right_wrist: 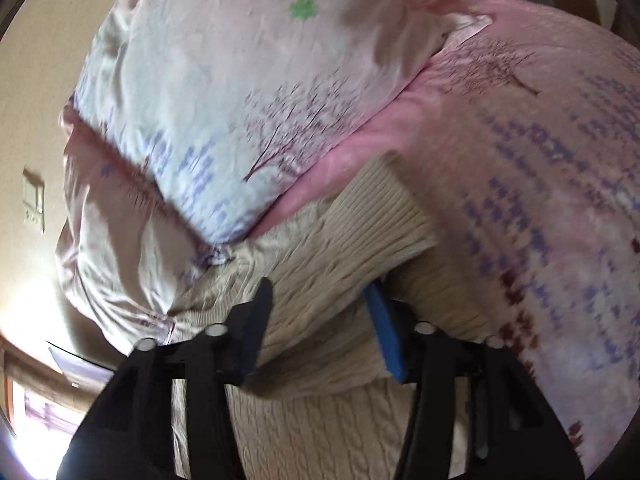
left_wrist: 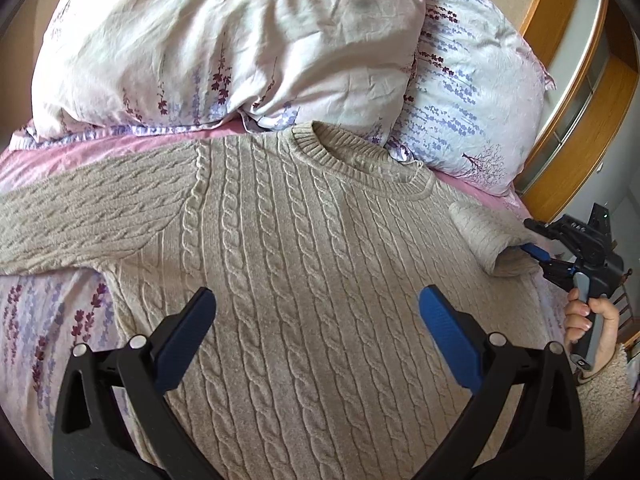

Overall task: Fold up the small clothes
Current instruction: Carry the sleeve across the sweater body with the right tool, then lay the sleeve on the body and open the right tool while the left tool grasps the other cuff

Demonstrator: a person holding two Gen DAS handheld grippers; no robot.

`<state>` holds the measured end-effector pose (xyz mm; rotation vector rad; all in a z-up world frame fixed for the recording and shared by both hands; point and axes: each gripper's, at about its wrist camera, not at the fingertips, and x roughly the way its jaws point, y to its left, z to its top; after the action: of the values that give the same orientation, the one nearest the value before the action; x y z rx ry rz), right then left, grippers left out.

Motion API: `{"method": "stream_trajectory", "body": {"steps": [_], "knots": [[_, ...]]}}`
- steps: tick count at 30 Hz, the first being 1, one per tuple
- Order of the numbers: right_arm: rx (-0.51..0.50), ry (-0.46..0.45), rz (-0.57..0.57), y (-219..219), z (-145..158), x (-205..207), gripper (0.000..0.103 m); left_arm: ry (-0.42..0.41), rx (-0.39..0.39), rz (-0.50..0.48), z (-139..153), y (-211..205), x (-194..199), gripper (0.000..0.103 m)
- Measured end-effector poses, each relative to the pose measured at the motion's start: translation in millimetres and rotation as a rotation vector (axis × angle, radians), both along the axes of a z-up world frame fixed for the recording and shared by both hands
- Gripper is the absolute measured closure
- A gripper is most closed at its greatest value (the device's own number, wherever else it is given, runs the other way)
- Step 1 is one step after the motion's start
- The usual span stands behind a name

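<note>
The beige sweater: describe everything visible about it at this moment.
The beige cable-knit sweater lies front-up and mostly flat on the pink floral bedsheet, its ribbed crew neck towards the pillows. One sleeve stretches out flat to the side. The other sleeve is folded in over the body, its ribbed cuff between the right gripper fingers. The left gripper hovers open above the chest.

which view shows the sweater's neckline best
The left wrist view: the ribbed neckline of the sweater lies whole and sharp below the pillows. The right wrist view is blurred and shows only a folded sleeve, with no neckline in view.
</note>
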<state>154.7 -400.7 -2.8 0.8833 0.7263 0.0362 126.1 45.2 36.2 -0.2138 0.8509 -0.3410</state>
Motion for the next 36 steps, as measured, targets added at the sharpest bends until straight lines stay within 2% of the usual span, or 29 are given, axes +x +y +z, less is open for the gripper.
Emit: {"method": "stream_trajectory", "body": {"steps": [1, 3, 6, 10, 15, 16, 18, 21, 22, 24, 27, 29, 34, 36], "knots": [[-0.013, 0.005, -0.016, -1, 1, 3, 0.068, 0.009, -0.027, -0.002, -1, 3, 1, 0.002], [-0.050, 0.008, -0.032, -3, 2, 4, 0.084, 0.034, -0.073, -0.005, -3, 6, 4, 0.003], [-0.136, -0.022, -0.014, 12, 12, 9, 0.092, 0.066, -0.130, -0.009, -6, 11, 11, 0.007], [-0.203, -0.122, 0.100, 52, 37, 13, 0.093, 0.110, -0.201, -0.001, -9, 17, 24, 0.015], [-0.210, -0.235, 0.384, 142, 57, 29, 0.093, 0.170, -0.331, 0.047, -17, 33, 41, 0.024], [-0.207, -0.235, 0.433, 158, 56, 32, 0.093, 0.180, -0.354, 0.056, -18, 35, 44, 0.025], [-0.198, -0.162, 0.597, 206, 41, 46, 0.089, 0.206, -0.402, 0.065, -22, 39, 47, 0.026], [-0.184, -0.052, 0.691, 238, 18, 51, 0.079, 0.244, -0.455, 0.057, -28, 37, 49, 0.030], [-0.149, -0.046, 0.690, 234, 15, 48, 0.077, 0.253, -0.464, 0.057, -30, 36, 50, 0.030], [-0.105, -0.049, 0.643, 217, 17, 41, 0.058, 0.266, -0.468, 0.055, -33, 32, 51, 0.031], [-0.037, -0.057, 0.507, 166, 24, 21, 0.056, 0.302, -0.496, 0.048, -37, 23, 55, 0.036], [0.003, -0.029, 0.387, 127, 23, 5, 0.056, 0.332, -0.520, 0.040, -39, 13, 59, 0.039], [0.105, 0.077, 0.080, 35, 0, -32, 0.056, 0.390, -0.525, 0.060, -45, -8, 64, 0.046], [0.108, 0.085, 0.021, 14, -6, -39, 0.056, 0.406, -0.525, 0.077, -47, -14, 70, 0.055]]}}
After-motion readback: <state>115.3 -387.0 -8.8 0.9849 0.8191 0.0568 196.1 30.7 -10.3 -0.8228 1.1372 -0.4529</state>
